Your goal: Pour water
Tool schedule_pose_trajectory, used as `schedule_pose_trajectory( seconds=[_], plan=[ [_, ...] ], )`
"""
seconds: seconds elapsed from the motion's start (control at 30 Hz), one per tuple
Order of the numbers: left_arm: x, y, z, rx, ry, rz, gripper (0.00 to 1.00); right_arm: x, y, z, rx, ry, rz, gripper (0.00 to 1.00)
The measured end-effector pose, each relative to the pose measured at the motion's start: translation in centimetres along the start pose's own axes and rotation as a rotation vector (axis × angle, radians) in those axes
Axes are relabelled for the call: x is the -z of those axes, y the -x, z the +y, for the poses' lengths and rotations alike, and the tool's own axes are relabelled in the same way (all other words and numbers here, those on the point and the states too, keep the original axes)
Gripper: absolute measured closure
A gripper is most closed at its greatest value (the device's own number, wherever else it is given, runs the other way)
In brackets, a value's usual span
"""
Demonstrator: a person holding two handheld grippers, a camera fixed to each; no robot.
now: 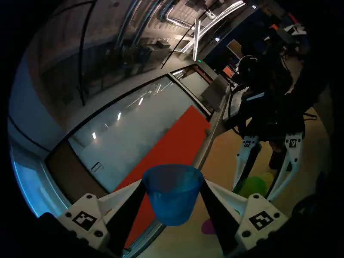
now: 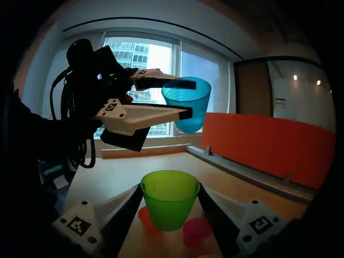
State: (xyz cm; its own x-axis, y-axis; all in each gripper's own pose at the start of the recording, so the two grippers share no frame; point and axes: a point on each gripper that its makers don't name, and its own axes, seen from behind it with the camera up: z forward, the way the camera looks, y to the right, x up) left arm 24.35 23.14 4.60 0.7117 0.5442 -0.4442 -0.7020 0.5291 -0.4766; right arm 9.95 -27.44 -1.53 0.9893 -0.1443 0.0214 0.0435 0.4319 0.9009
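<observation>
The desk (image 2: 107,176) spreads across the middle of the right gripper view, with an orange divider (image 2: 266,142) at right. At bottom centre the right hand-held gripper (image 2: 170,188) clamps a green cup (image 2: 170,206). At bottom centre of the left gripper view, the left hand-held gripper (image 1: 173,182) clamps a blue cup (image 1: 173,204).

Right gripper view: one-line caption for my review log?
Right gripper holds a green cup above the table; left gripper holds a blue cup raised before the window.

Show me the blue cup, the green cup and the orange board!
blue cup (image 1: 173,200), left gripper view, middle of its side wall.
green cup (image 2: 170,206), right gripper view, middle of its side wall.
orange board (image 2: 266,142), right gripper view, middle of its flat face.
</observation>
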Motion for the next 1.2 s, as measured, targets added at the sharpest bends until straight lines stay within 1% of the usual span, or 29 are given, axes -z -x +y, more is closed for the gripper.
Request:
schedule_pose_trajectory(
  seconds=[0.1, 0.37, 0.57, 0.87, 1.2],
  plan=[
    [0.1, -0.1, -0.1, -0.029, -0.004, 0.001, 0.13, 0.0, -0.1, 0.0, 0.001, -0.001, -0.001, 0.08],
    [-0.3, -0.4, 0.3, -0.097, 0.000, 0.001, 0.13, -0.2, -0.1, 0.1, 0.003, 0.001, 0.000, 0.07],
    [-0.4, -0.6, 0.0, -0.134, -0.006, 0.003, 0.13, -0.2, -0.1, 0.1, 0.005, 0.003, -0.001, 0.07],
    [-0.3, -1.0, 0.1, -0.196, -0.014, 0.007, 0.13, -0.2, 0.1, 0.4, 0.004, 0.011, -0.004, 0.07],
    [-0.4, -1.1, -0.2, -0.247, -0.021, 0.000, 0.13, -0.3, 0.1, 0.3, 0.003, 0.010, -0.004, 0.08]
  ],
)
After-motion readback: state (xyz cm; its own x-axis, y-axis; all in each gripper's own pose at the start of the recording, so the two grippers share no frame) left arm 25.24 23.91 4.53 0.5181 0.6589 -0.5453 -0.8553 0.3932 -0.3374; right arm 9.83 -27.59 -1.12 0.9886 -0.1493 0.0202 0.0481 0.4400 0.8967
